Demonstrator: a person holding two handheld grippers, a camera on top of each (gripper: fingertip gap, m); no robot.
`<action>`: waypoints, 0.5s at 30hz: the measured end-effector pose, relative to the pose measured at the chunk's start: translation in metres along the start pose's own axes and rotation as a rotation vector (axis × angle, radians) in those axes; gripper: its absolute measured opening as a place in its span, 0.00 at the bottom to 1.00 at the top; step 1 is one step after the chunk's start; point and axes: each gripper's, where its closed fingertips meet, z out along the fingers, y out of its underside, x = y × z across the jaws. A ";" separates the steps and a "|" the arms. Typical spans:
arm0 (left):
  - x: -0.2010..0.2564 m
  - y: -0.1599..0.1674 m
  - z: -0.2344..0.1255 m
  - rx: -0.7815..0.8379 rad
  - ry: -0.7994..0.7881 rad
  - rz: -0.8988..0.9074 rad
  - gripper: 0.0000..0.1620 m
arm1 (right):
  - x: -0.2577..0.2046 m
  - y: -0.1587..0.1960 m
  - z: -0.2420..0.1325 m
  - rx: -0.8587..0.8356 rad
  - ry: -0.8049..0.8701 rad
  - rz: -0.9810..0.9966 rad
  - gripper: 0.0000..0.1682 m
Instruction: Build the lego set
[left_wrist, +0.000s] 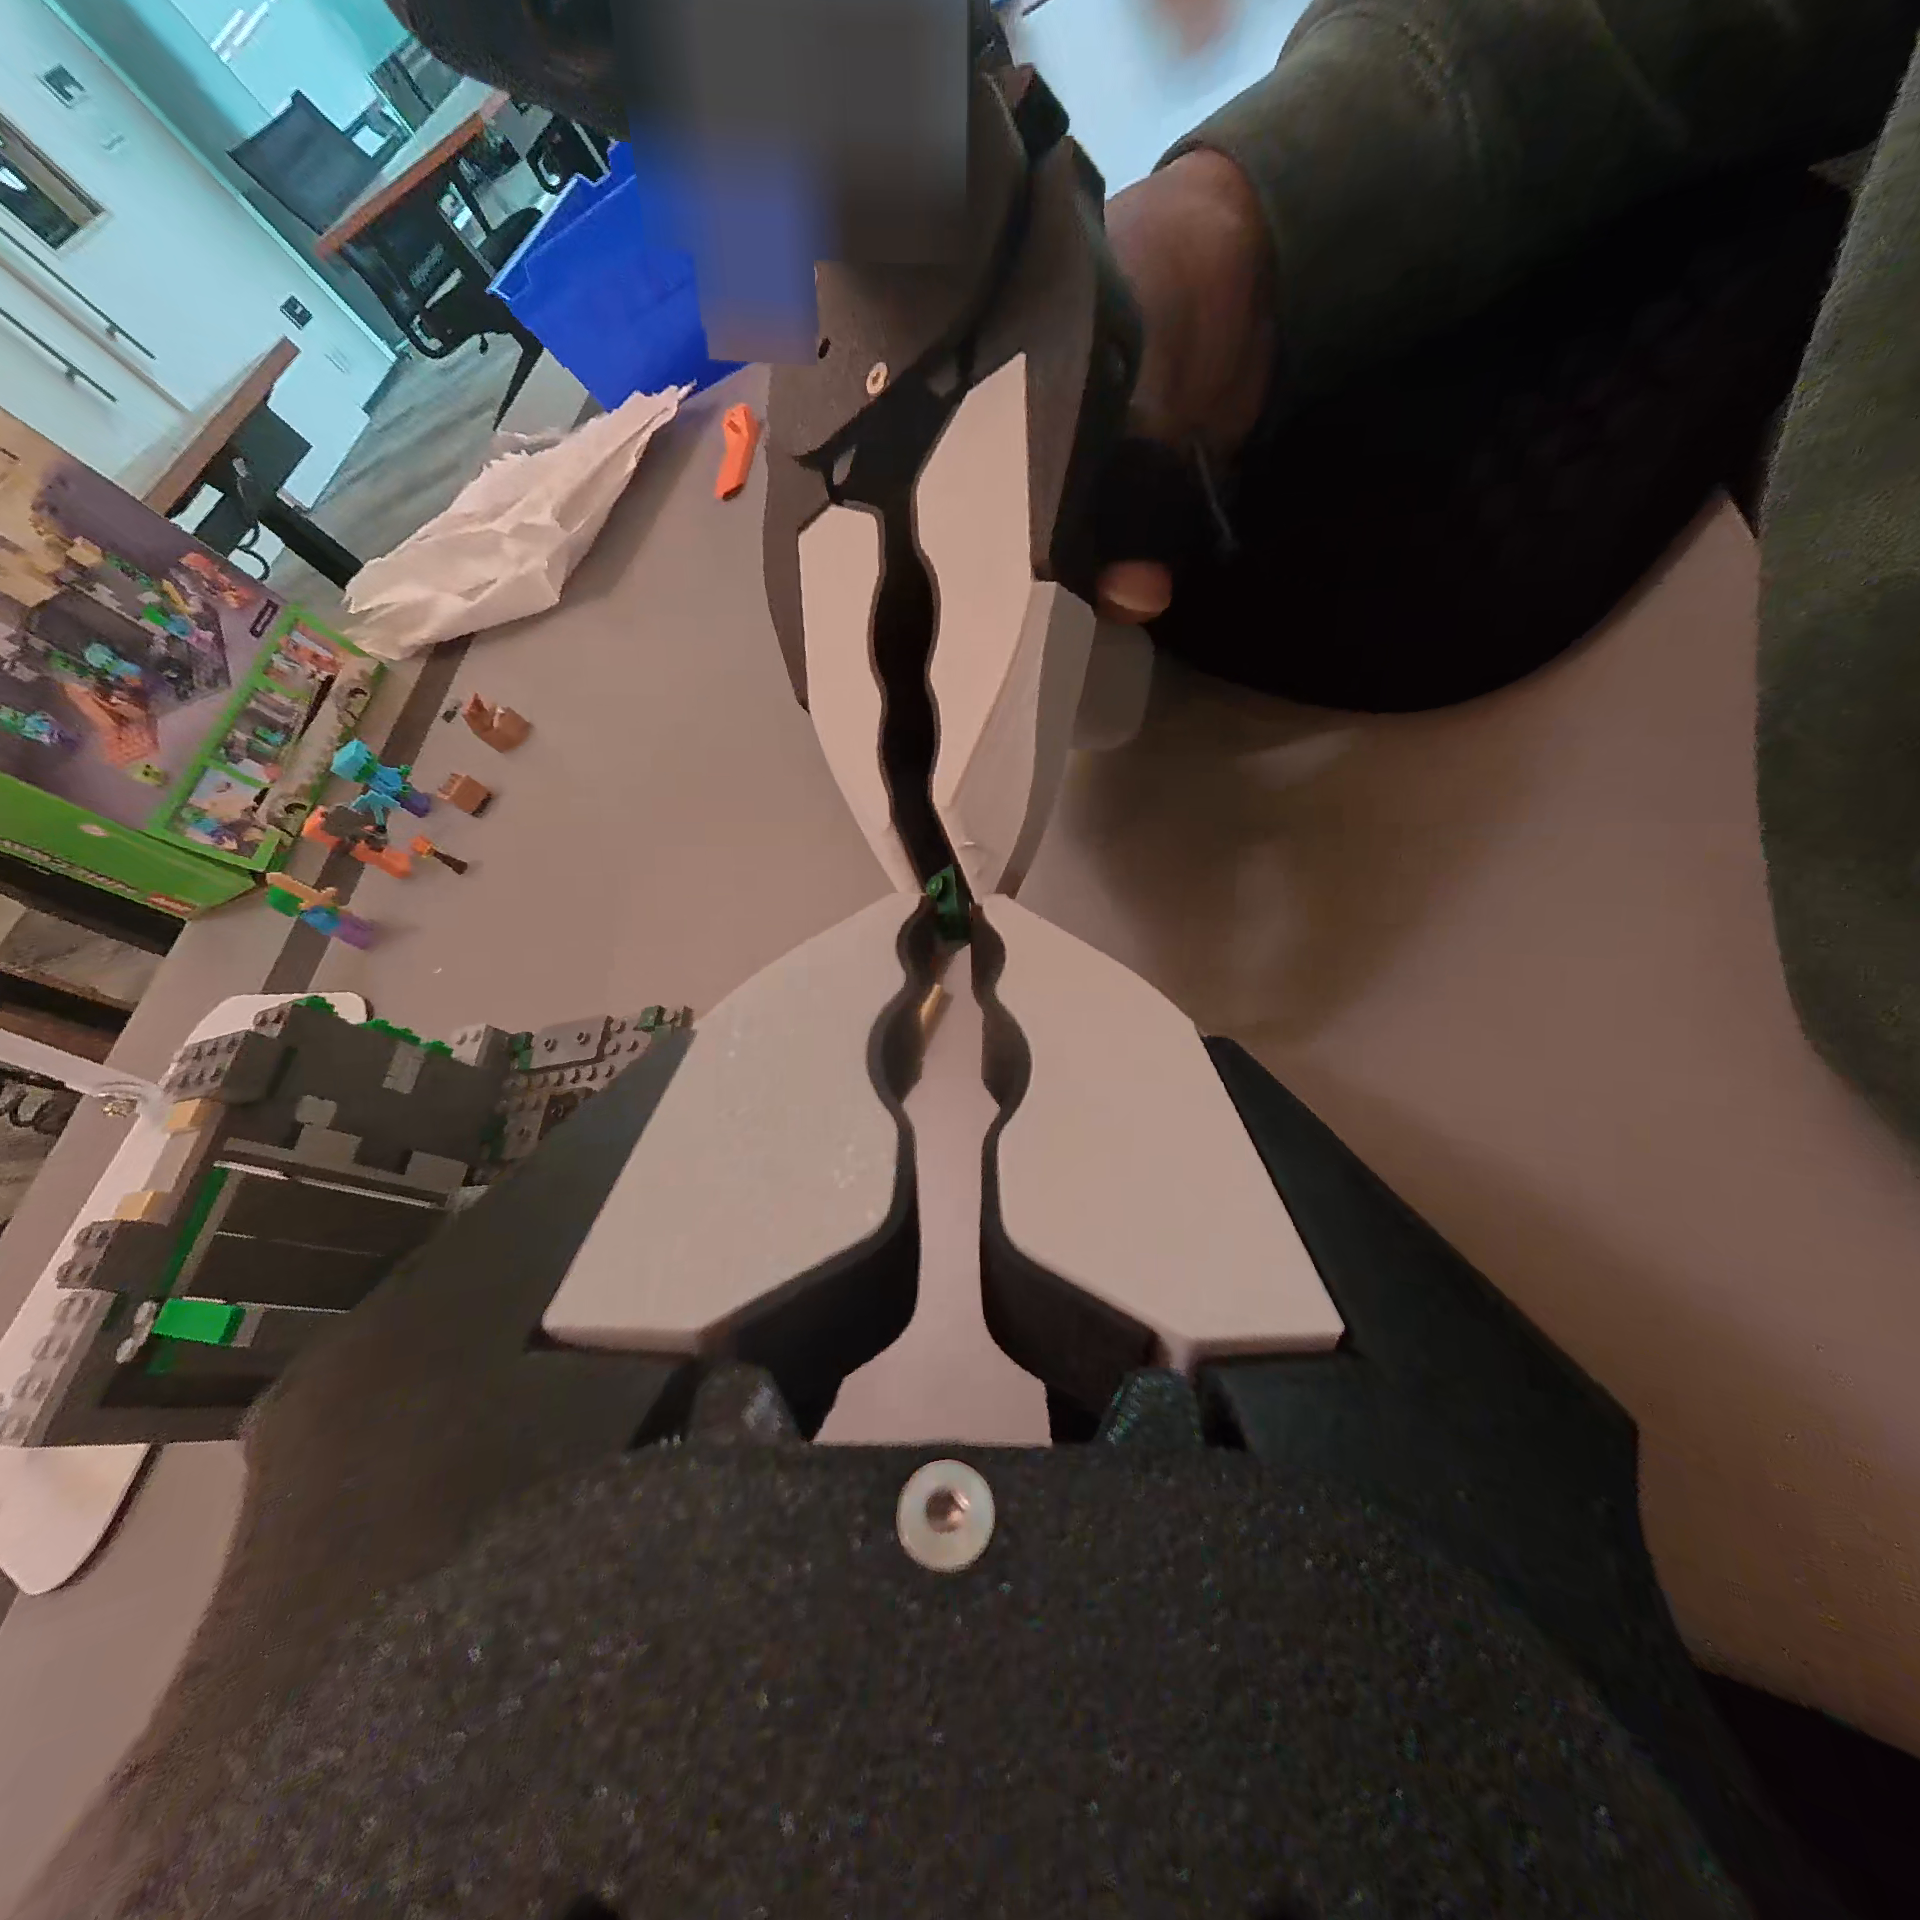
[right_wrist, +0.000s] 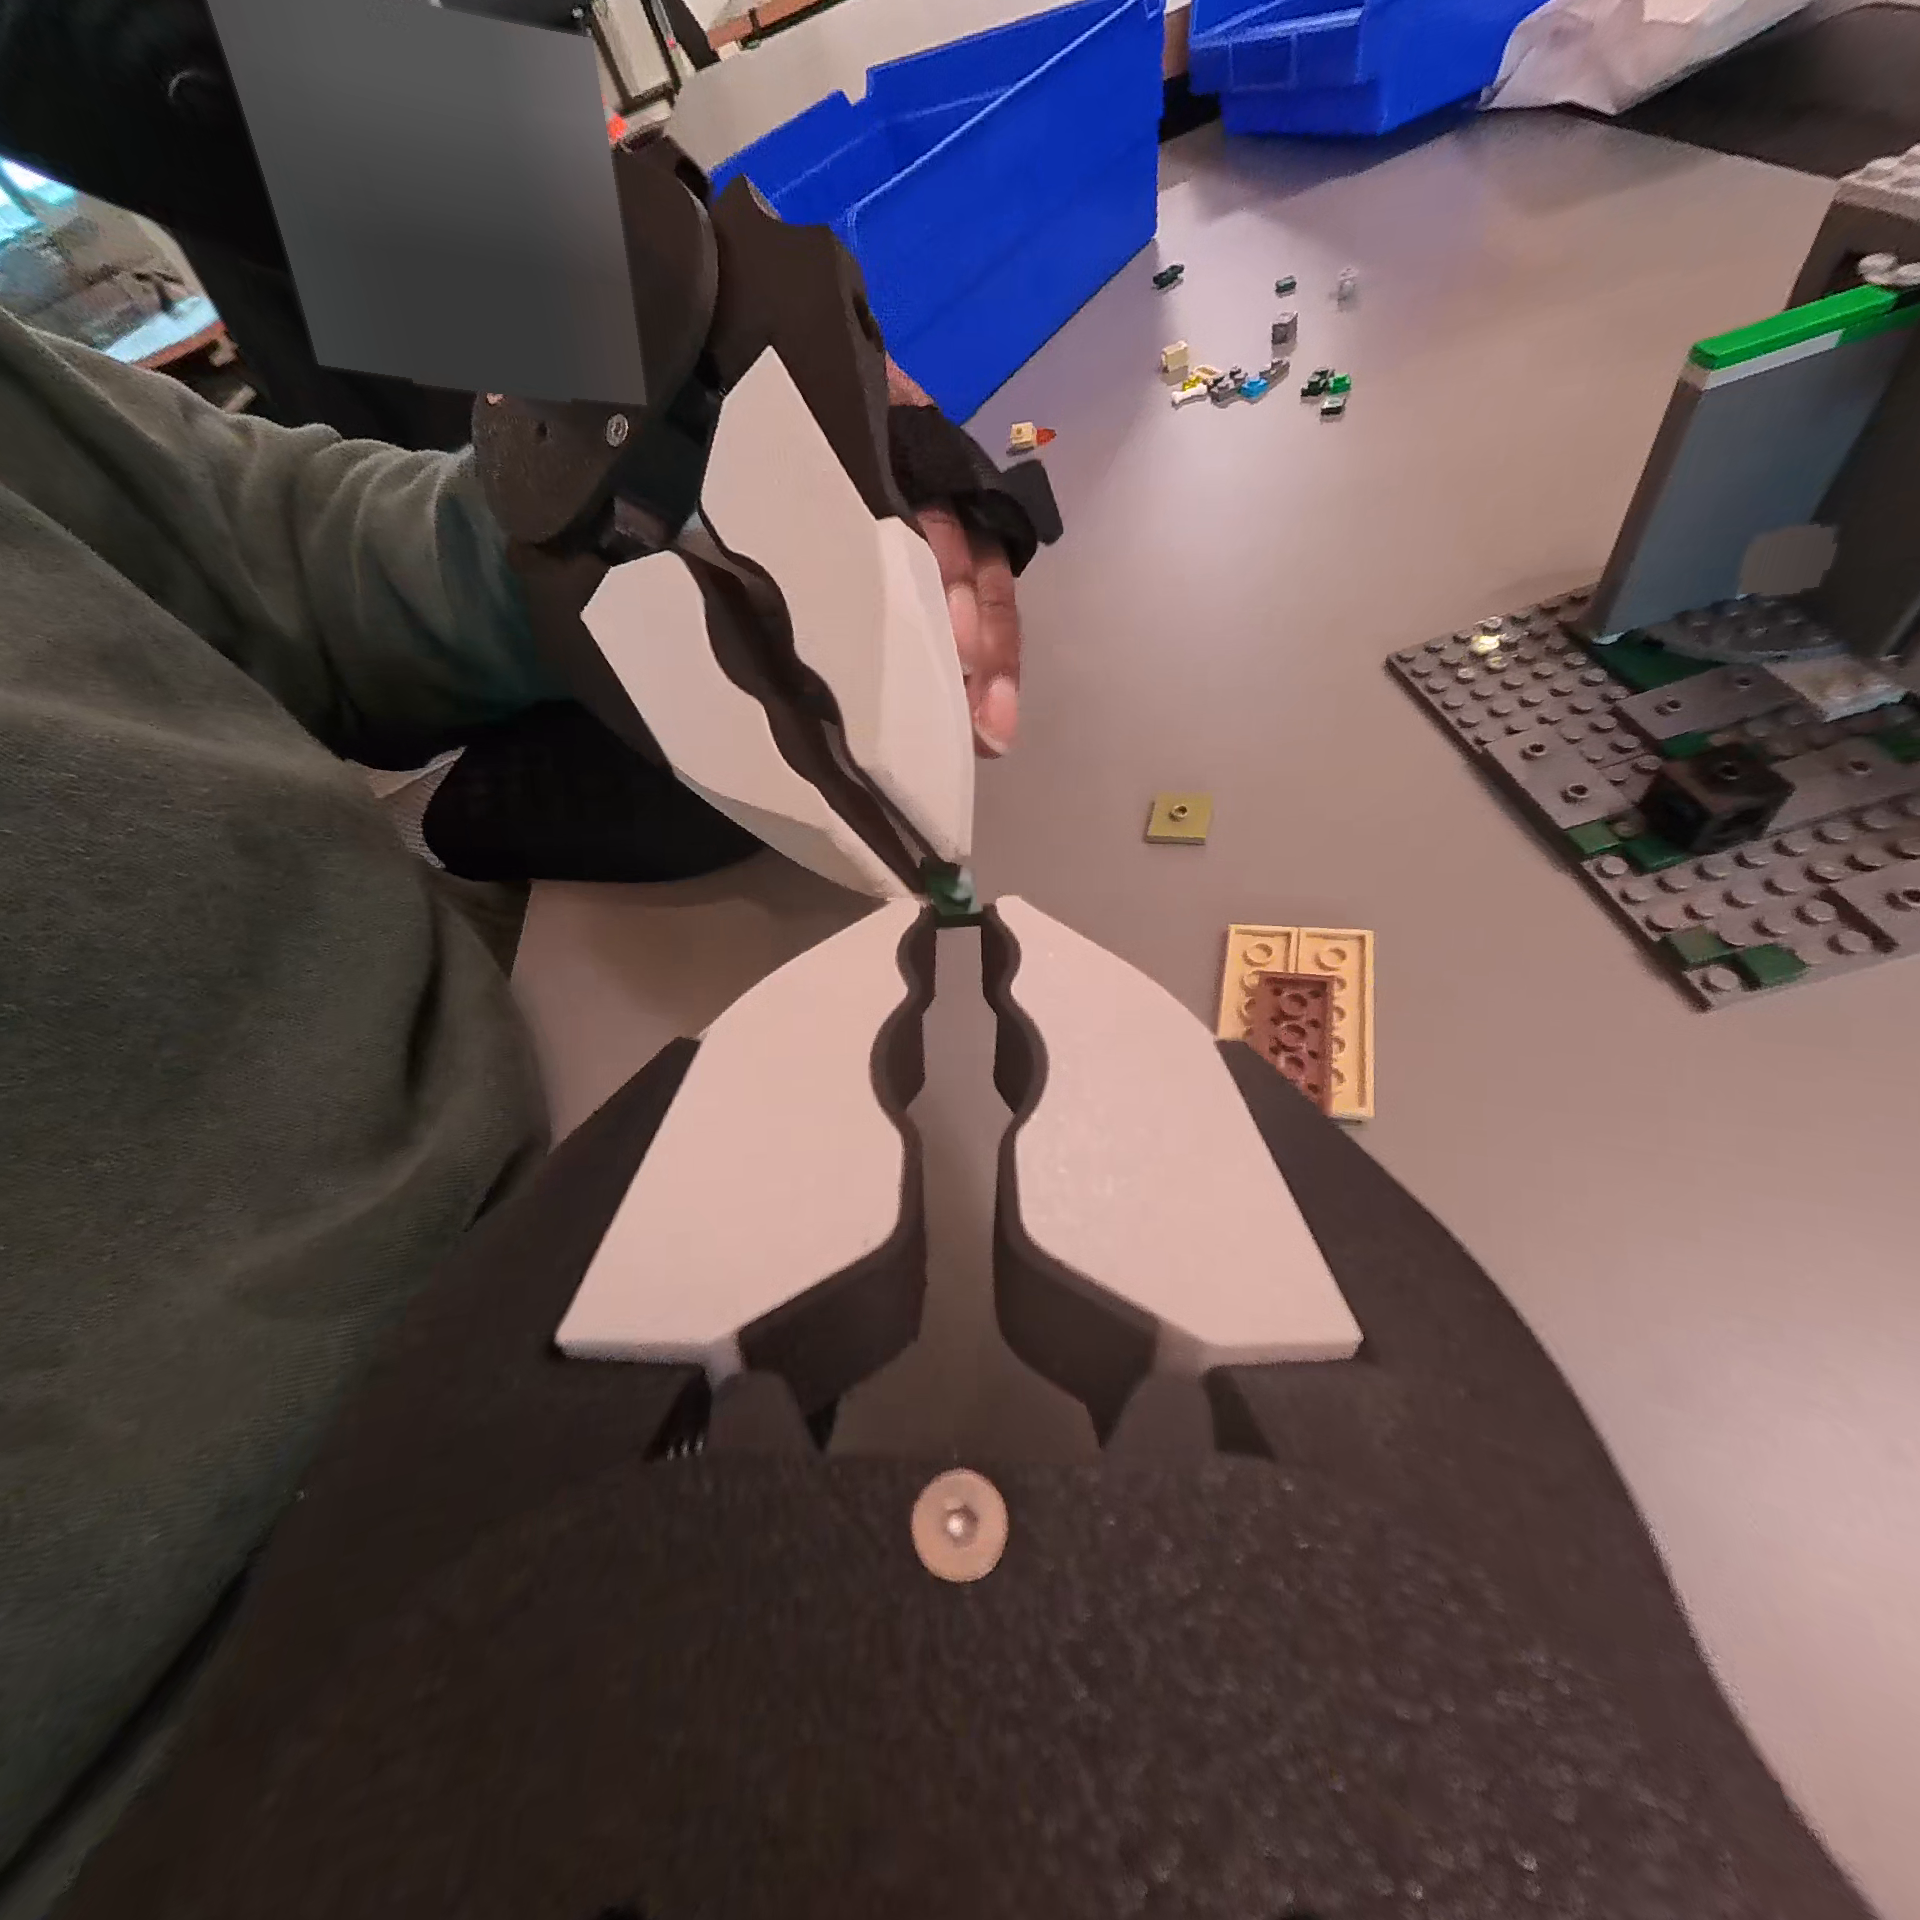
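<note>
My two grippers meet tip to tip above the grey table. A small dark green Lego piece (left_wrist: 945, 900) sits pinched where the tips meet; it also shows in the right wrist view (right_wrist: 954, 898). My left gripper (left_wrist: 943, 923) is shut on it from one side, and shows in the right wrist view (right_wrist: 940, 871) coming from the upper left. My right gripper (right_wrist: 956, 916) is shut on it from the other side, and shows in the left wrist view (left_wrist: 951, 868) coming from above. The grey and green Lego build (right_wrist: 1756, 499) stands on its studded baseplate (right_wrist: 1507, 675) to the right.
A tan plate with a brown plate on it (right_wrist: 1299, 1023) and an olive tile (right_wrist: 1179, 819) lie near the tips. Small loose pieces (right_wrist: 1247, 369) and blue bins (right_wrist: 987, 197) are farther back. The set box (left_wrist: 156, 727), minifigures (left_wrist: 364, 821), a white bag (left_wrist: 520, 520) and an orange tool (left_wrist: 736, 452) lie beyond. Both grippers' tips are close together, under 4 cm apart.
</note>
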 end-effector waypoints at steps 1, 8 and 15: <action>0.000 0.000 0.000 -0.001 0.003 -0.006 0.03 | 0.000 0.001 0.000 -0.004 -0.001 0.003 0.05; -0.004 0.001 0.001 0.033 0.030 -0.152 0.03 | 0.004 -0.003 -0.001 0.027 0.027 -0.016 0.06; -0.018 -0.004 -0.001 0.119 0.045 -0.430 0.02 | 0.015 -0.015 -0.008 0.092 0.183 -0.219 0.07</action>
